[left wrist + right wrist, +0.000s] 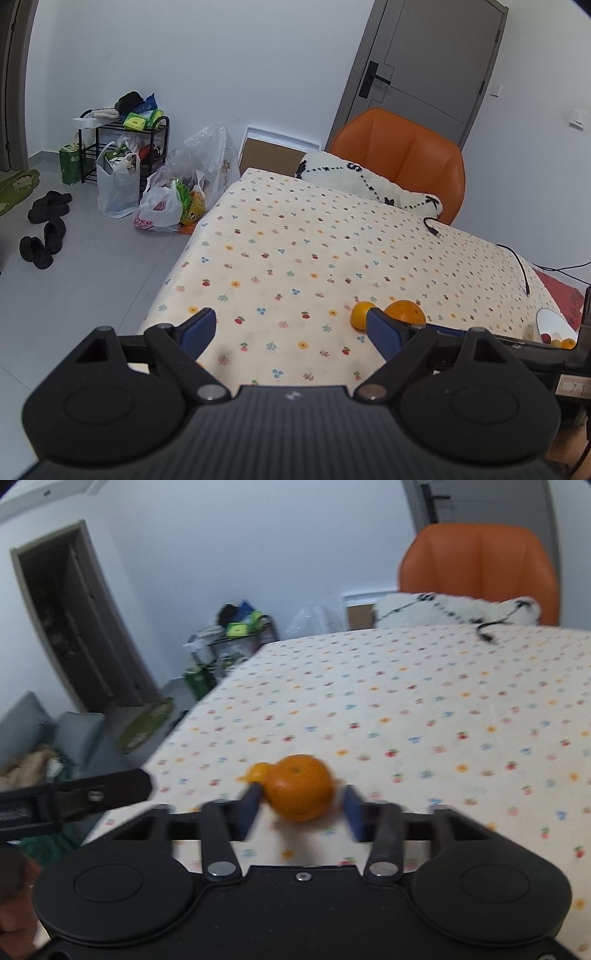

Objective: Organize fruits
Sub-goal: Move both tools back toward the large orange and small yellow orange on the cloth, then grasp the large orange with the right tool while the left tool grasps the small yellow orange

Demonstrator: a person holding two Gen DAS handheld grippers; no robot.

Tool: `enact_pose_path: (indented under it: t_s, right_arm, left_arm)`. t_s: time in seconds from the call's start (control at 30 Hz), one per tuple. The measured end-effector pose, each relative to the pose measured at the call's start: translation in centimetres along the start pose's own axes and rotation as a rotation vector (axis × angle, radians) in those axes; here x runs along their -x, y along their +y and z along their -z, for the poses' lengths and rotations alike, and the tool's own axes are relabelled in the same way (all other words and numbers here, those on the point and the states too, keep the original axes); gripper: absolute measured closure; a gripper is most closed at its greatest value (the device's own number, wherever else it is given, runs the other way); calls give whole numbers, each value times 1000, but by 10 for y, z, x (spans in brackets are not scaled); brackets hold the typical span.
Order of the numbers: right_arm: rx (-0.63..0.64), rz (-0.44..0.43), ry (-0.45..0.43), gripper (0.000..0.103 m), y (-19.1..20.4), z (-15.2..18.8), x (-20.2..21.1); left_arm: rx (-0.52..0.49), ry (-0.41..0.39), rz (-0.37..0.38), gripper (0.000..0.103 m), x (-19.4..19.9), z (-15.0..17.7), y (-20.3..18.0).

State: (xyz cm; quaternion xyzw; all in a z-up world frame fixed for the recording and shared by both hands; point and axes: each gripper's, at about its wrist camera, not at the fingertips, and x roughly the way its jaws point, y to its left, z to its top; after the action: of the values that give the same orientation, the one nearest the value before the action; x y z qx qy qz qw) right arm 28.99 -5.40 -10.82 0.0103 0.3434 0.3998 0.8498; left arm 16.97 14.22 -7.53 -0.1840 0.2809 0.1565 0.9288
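Two oranges lie side by side on the flowered tablecloth (280, 236). In the left wrist view the smaller yellow-orange one (360, 313) sits left of the bigger orange (405, 312), both just beyond my left gripper's right fingertip. My left gripper (291, 325) is open and empty above the table's near edge. In the blurred right wrist view, the big orange (298, 786) sits between the fingers of my right gripper (300, 805), which is open around it; the small one (258, 771) peeks out behind on the left. A white bowl (546, 325) with small fruits stands at far right.
An orange chair (406, 155) with a white cushion (369, 181) stands at the table's far side. Black cables (517, 254) lie on the cloth at right. Bags, a rack and shoes sit on the floor at left. The left gripper's body (74, 797) shows at the right view's left.
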Motion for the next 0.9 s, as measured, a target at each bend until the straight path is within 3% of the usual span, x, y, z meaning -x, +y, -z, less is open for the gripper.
enact_pose_path:
  t_s: [0.63,0.77,0.9]
  right_arm:
    - [-40,44,-34,64,-19,13,35]
    - [-82,67,-51,64,-32,16,49]
    - [-111,88,-65,64,-44,19,62]
  left_arm:
    - [-53,12,82,17,-28,2,-33]
    - [-64,13,100,20,-38,6,-43]
    - [-71,26,109,33,-49,9,-53]
